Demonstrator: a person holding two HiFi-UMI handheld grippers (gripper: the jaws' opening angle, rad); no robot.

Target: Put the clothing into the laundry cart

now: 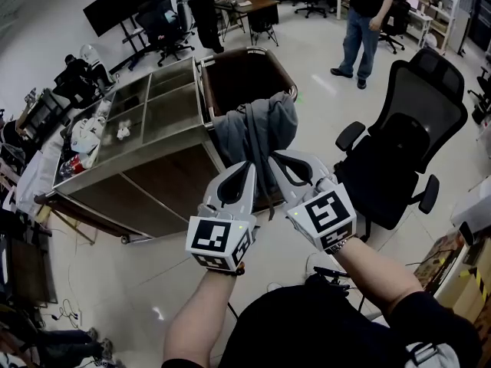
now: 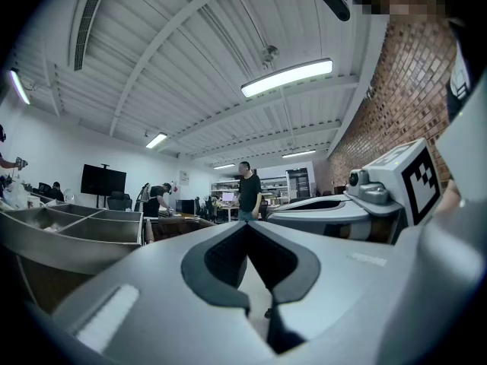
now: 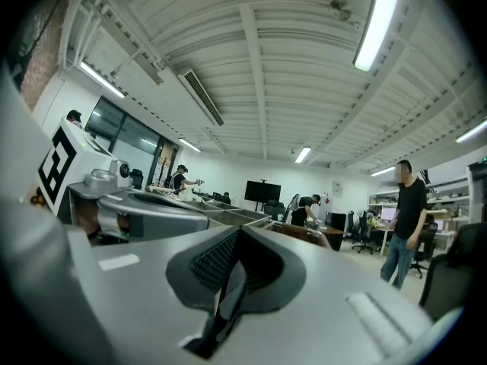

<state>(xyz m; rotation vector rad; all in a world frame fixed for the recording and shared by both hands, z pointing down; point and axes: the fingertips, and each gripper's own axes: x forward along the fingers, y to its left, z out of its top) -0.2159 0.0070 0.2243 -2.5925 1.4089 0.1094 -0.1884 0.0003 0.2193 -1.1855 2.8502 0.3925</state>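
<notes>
Garment (image 1: 261, 125) held over cart (image 1: 249, 50)
Left gripper (image 1: 247, 167) and right gripper (image 1: 275, 158) both clamp it high, apparently to clear the cart wall.

The head view looks steeply down from above the forearms, close over the left gripper (image 1: 247, 167) and right gripper (image 1: 278, 161), onto the cart (image 1: 165, 67) and floor (image 1: 314, 67). Each gripper view sits low behind its own jaws and faces nearly level across the room, under the ceiling (image 2: 190, 44). All three views share the cart and a standing person (image 1: 360, 14). Each gripper view catches the other gripper at its edge.
</notes>
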